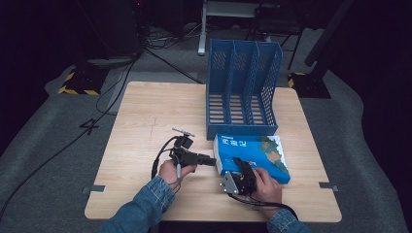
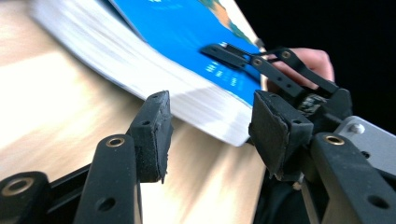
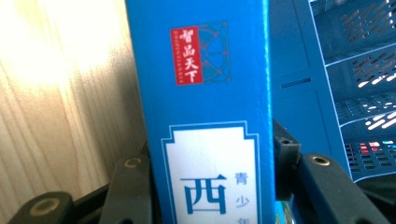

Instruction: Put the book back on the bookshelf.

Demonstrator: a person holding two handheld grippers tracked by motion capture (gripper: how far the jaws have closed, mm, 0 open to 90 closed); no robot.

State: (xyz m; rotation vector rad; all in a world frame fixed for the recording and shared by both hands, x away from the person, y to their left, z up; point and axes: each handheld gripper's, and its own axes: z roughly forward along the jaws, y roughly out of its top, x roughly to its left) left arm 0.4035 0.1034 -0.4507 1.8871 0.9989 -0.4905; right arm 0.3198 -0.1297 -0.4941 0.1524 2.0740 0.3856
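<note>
I take the blue book (image 1: 252,156) as my landmark; it lies on the wooden table (image 1: 141,121) just in front of the blue file rack (image 1: 243,87). My left gripper (image 1: 210,161) sits just left of the book, pointing at its page edge, jaws apart with nothing between them; in the left gripper view the white pages run past the open pads. My right gripper (image 1: 241,165) is at the book's near edge, clamped across its spine (image 3: 210,116), one jaw on each side.
</note>
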